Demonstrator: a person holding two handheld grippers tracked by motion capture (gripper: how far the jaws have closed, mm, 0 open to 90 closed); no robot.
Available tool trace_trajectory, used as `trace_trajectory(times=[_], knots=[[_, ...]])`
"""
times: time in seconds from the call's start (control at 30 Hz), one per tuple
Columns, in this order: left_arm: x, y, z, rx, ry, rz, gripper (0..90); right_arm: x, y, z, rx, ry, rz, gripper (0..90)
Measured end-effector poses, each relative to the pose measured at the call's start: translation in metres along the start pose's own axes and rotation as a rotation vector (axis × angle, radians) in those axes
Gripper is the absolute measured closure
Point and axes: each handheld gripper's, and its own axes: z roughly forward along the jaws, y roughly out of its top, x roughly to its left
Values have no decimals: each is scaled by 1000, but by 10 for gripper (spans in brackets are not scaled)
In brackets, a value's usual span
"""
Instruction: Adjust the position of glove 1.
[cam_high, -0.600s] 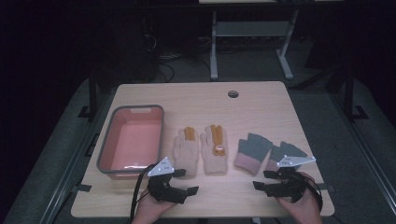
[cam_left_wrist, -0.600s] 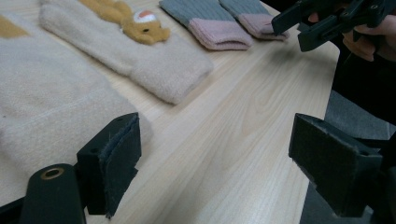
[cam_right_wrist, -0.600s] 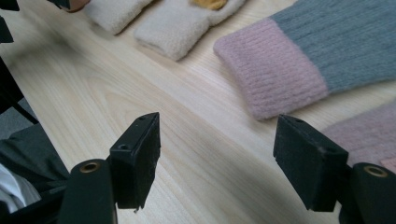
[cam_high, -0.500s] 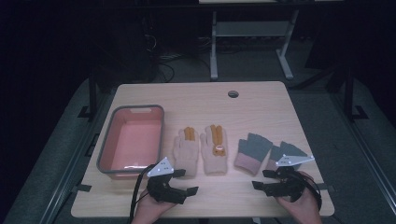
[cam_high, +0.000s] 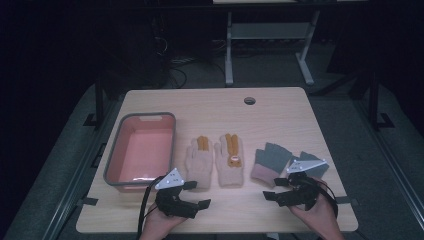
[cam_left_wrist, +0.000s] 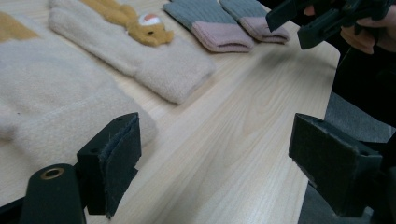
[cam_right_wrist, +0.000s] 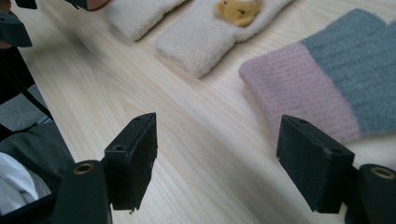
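1. The left gripper (cam_high: 192, 195) and right gripper (cam_high: 272, 189) hover at the table's (cam_high: 240, 212) near edge, jaws spread wide, nothing between them.
2. Best to start with the nearest cuffs: the beige gloves (cam_high: 215, 160) by the left gripper, the grey-pink gloves (cam_high: 270, 161) by the right.
3. Pinch low on the cuff.
4. The pink bin (cam_high: 141, 150) waits farther left.
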Motion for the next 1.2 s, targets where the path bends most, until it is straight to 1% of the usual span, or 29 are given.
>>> trace_trajectory(times=[0.07,0.37,0.4,0.43,0.47,0.5,0.53,0.57,0.6,0.7,0.77,0.87,0.97,1.0,1.03,1.07,1.1,1.2], knots=[[0,0,0,0,0,-1,170,1,4,1,7,0,1,288],[-1,-2,0,8,-1,5,170,1,23,10,36,15,-29,289],[-1,-2,0,8,-1,5,169,1,23,10,36,15,-29,289],[0,-1,0,6,-1,1,169,1,28,12,44,16,-37,289],[0,-1,0,6,-1,1,169,1,28,12,44,16,-37,289],[0,-1,1,6,-2,0,169,1,33,13,43,20,-46,290],[0,-1,1,7,-1,0,170,1,35,14,46,23,-42,290],[0,-1,1,10,1,4,170,1,37,14,51,19,-50,290],[-1,-1,1,12,1,5,170,2,39,15,52,21,-45,290],[-2,-2,2,9,1,0,169,2,45,17,62,19,-63,290],[-2,-2,1,11,1,5,170,2,49,19,63,27,-59,296],[-3,-2,0,11,5,9,170,2,55,24,86,23,-70,300],[-3,-2,1,10,5,8,170,2,63,28,96,24,-80,304],[-3,-2,1,12,6,9,170,2,65,30,93,32,-82,308],[-3,-2,1,18,5,24,169,2,67,31,102,31,-84,308],[-3,-3,2,19,5,19,169,3,71,33,111,21,-102,308],[-4,-3,2,19,6,19,170,3,74,35,119,21,-103,308],[-4,-2,1,13,6,20,169,4,83,39,126,21,-122,310]])
